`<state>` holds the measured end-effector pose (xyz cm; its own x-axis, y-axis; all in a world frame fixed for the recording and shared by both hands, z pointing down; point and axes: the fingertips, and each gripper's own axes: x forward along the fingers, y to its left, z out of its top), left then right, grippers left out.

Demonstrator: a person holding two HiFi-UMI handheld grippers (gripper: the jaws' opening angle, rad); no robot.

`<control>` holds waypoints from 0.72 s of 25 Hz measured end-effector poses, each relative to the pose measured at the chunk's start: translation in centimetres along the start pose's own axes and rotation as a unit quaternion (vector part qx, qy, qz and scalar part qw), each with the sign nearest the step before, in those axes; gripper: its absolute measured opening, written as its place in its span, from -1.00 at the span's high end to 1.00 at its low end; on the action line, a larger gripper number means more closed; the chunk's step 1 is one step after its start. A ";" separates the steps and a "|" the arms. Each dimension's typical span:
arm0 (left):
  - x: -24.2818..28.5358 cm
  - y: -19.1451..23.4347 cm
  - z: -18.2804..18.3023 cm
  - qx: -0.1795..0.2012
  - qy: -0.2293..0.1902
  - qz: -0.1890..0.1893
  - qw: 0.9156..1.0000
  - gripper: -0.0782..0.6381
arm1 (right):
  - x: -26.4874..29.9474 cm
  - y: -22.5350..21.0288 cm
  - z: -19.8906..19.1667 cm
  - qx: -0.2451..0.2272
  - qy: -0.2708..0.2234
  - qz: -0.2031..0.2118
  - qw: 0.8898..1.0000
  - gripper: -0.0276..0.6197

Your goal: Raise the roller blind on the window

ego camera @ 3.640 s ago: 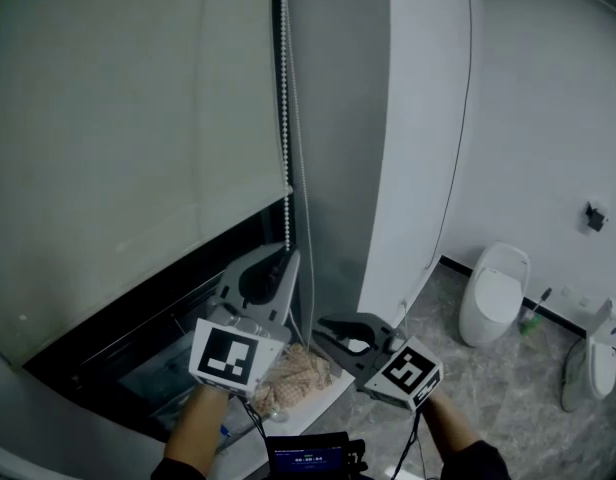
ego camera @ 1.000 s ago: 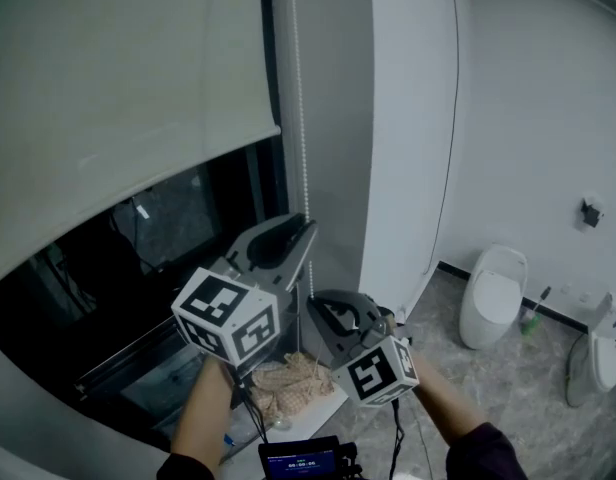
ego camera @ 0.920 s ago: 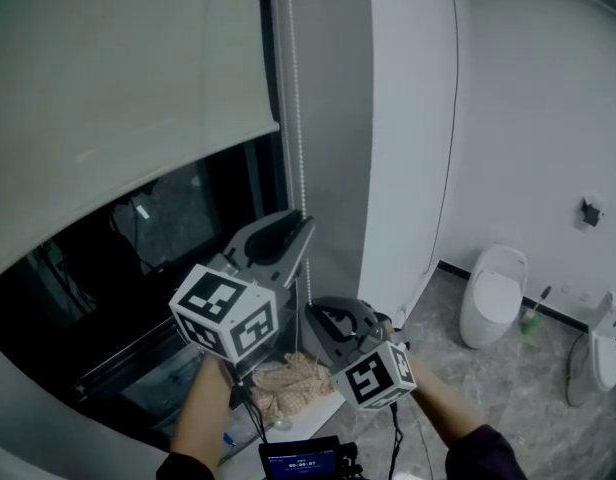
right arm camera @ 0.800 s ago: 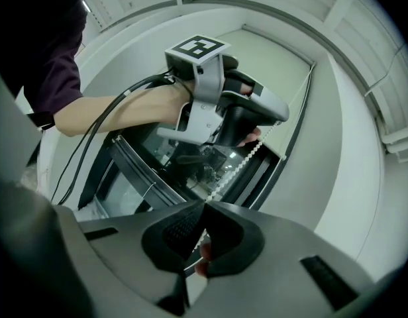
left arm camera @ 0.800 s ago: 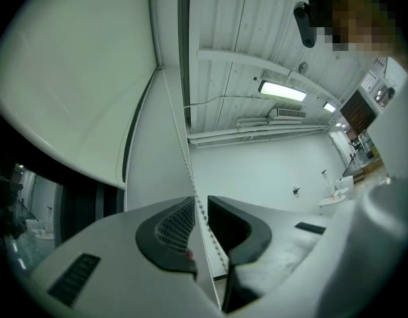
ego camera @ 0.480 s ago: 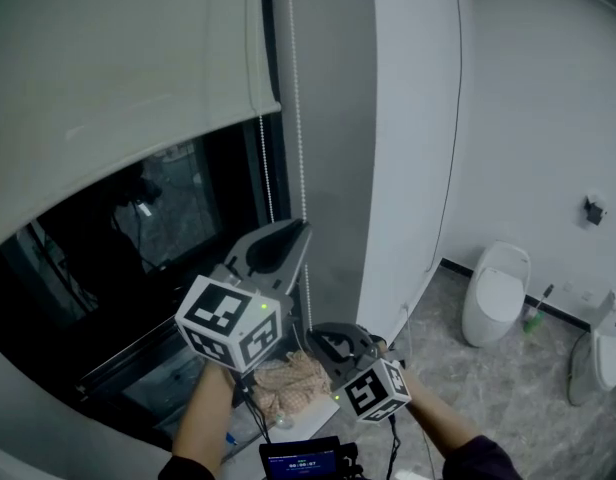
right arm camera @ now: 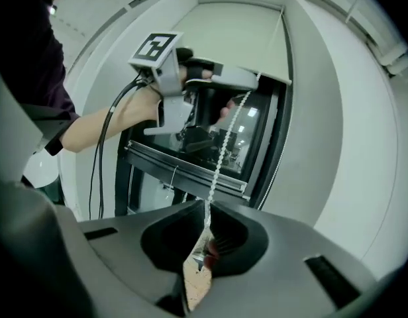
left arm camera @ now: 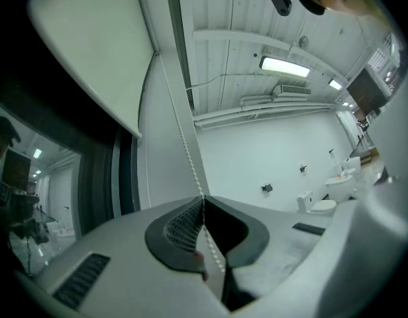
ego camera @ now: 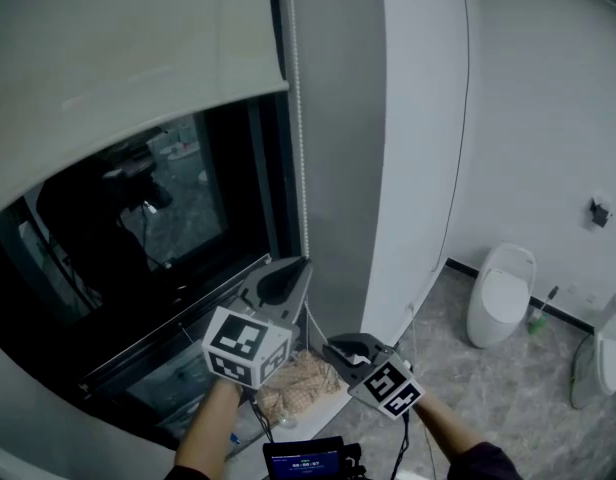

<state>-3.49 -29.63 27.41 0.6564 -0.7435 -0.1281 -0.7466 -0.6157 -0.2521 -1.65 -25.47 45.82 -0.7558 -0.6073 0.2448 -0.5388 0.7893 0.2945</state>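
Note:
The pale roller blind (ego camera: pixel 118 48) hangs over the top of the dark window (ego camera: pixel 138 228), its bottom bar slanting across the upper left. A white bead chain (ego camera: pixel 298 148) drops along the window's right frame. My left gripper (ego camera: pixel 304 264) is shut on the chain, which runs between its closed jaws in the left gripper view (left arm camera: pixel 181 134). Lower and to the right, my right gripper (ego camera: pixel 331 344) is shut on the same chain (right arm camera: pixel 227 144). The right gripper view shows the left gripper (right arm camera: pixel 254 81) above, under the blind (right arm camera: pixel 240 38).
A white wall panel (ego camera: pixel 418 138) stands right of the chain. A beige woven cloth (ego camera: pixel 303 373) lies on the sill below the grippers. A toilet (ego camera: pixel 498 293) and a brush (ego camera: pixel 535 318) stand on the grey floor at right. A small screen (ego camera: pixel 308 460) sits at the bottom edge.
The blind's bottom bar has gone up, baring more dark glass. Both grippers have moved down along the chain, still shut on it.

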 end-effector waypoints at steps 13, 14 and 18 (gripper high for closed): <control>-0.4 -2.2 -8.5 -0.016 0.078 -0.019 0.997 0.73 | -3.3 -10.5 15.6 0.070 -0.160 -0.037 0.984 0.81; -0.3 -2.5 -9.1 -0.017 0.084 -0.022 0.996 0.73 | -3.4 -11.1 17.2 0.069 -0.171 -0.033 0.982 0.78; -0.4 -3.9 -12.0 -0.038 0.109 -0.038 0.993 0.73 | -3.4 -12.9 21.9 0.063 -0.189 -0.039 0.979 0.73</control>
<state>-2.17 -30.09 39.96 0.6789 -0.7272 0.1009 -0.7066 -0.6845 -0.1794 -0.32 -31.62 20.93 -0.7816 -0.6079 -0.1396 -0.6237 0.7615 0.1763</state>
